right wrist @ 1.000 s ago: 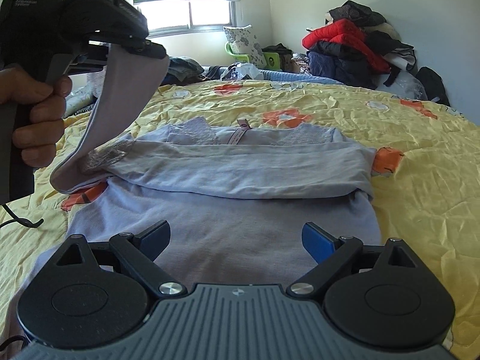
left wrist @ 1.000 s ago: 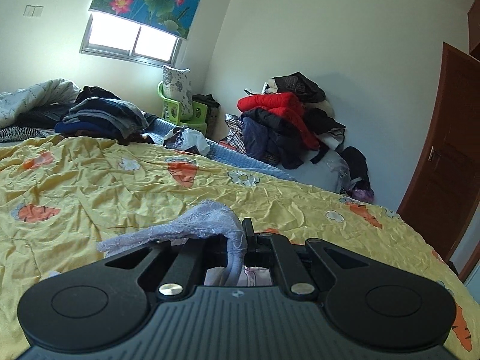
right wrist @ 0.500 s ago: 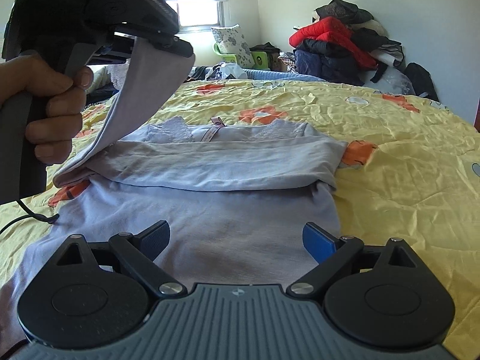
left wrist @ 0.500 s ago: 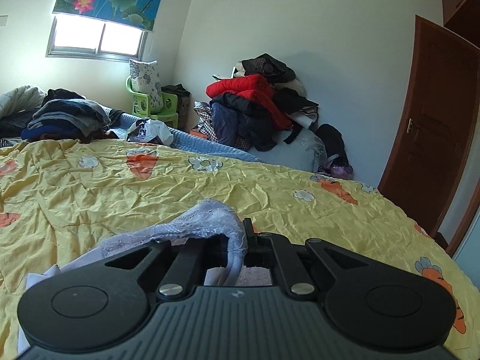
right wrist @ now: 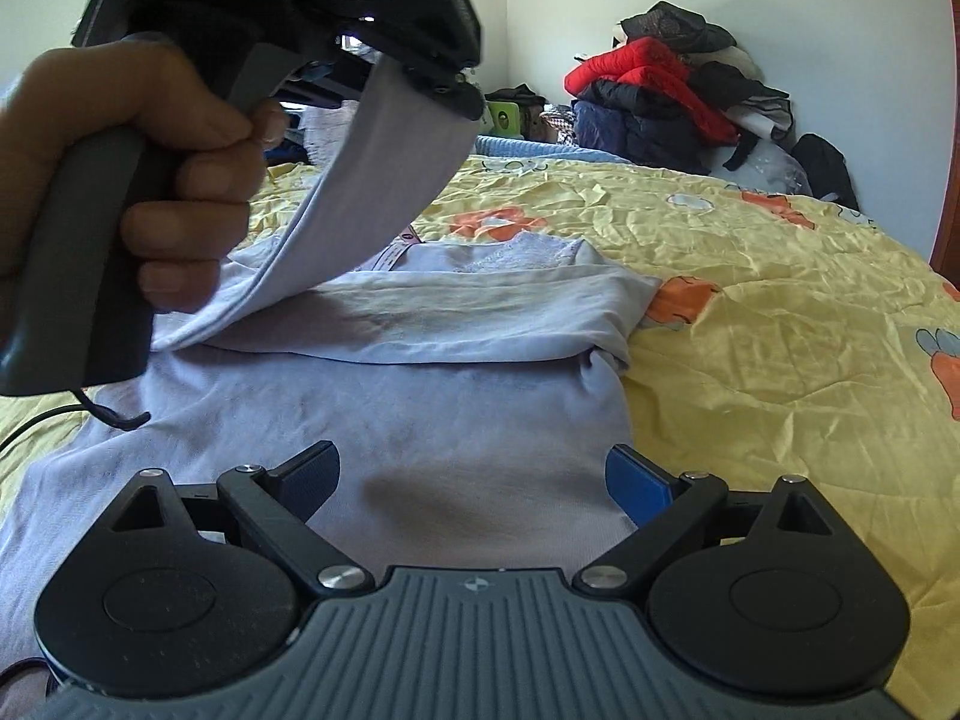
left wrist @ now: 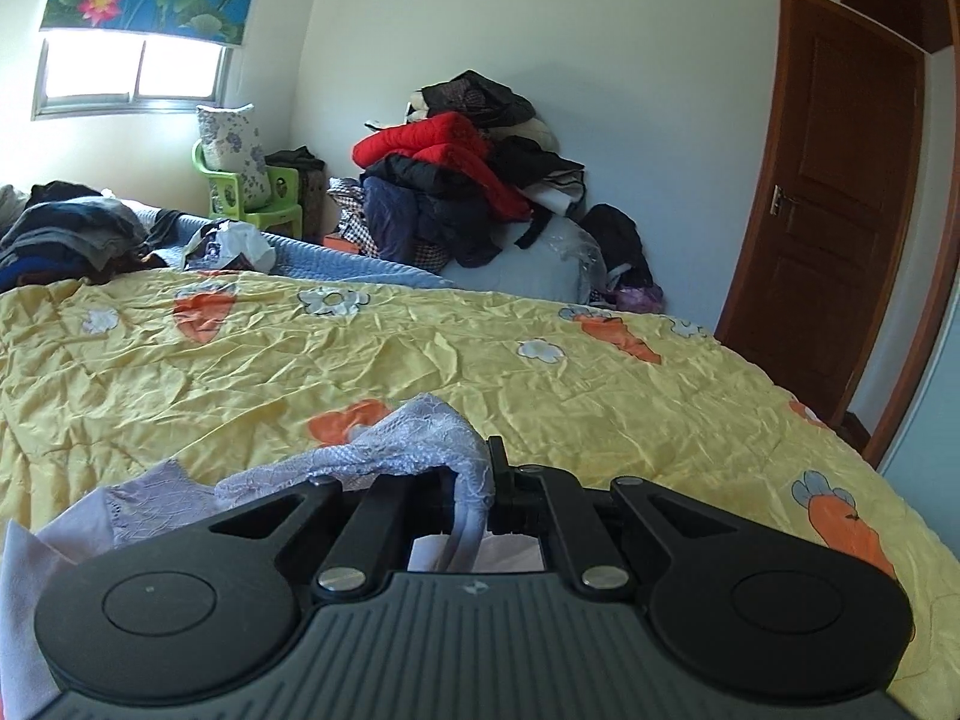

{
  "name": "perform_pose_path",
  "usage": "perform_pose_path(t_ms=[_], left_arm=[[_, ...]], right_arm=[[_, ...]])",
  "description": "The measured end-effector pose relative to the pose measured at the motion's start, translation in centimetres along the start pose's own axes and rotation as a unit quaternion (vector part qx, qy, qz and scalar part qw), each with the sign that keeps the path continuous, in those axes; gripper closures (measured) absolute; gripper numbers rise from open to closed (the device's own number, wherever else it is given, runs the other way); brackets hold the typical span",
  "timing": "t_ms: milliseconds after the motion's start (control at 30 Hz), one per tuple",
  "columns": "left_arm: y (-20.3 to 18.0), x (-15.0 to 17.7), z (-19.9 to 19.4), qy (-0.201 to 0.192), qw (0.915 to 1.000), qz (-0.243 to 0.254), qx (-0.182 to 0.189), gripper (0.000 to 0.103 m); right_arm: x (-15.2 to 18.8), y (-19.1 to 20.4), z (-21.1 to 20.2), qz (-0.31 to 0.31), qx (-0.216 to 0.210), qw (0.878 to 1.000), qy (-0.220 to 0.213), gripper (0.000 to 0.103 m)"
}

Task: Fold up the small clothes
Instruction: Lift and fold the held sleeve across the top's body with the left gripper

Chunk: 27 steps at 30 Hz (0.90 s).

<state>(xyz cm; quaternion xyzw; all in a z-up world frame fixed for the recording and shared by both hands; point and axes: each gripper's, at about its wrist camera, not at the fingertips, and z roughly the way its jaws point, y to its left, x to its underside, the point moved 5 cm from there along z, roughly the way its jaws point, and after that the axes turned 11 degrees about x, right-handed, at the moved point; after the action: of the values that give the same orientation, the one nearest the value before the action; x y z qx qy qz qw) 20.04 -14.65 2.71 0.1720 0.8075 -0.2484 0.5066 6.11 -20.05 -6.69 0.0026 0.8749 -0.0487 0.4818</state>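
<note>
Lilac top flat on the bed; left sleeve, pinched in closed left tool, now carried further toward 3 o'clock than a second ago. Right tool open, empty, hovering at 6 o'clock. Sleeve fold nearly laid, apparently.

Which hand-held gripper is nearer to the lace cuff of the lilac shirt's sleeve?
Left. The left hand-held gripper is shut on the lace cuff of the lilac shirt's sleeve, holding it lifted. The right hand-held gripper is open, low over the shirt's body, apart from the cuff.
</note>
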Motion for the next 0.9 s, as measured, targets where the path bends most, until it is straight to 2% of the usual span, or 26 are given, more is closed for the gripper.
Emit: perform_pose_path(t_ms=[433, 667, 900], left_arm=[[-2.0, 1.7, 3.7, 0.038, 0.9985, 0.040, 0.001, 0.098], [-3.1, 3.0, 6.7, 0.091, 0.9913, 0.095, -0.010, 0.097], [-4.5, 3.9, 8.1, 0.130, 0.9861, 0.102, 0.010, 0.094]], right_arm=[[0.5, -1.2, -0.4, 0.017, 0.006, 1.000, 0.000, 0.008], [0.7, -1.9, -0.4, 0.037, 0.004, 0.999, 0.006, 0.008], [0.9, -2.1, -0.2, 0.041, 0.003, 0.999, 0.012, 0.007]])
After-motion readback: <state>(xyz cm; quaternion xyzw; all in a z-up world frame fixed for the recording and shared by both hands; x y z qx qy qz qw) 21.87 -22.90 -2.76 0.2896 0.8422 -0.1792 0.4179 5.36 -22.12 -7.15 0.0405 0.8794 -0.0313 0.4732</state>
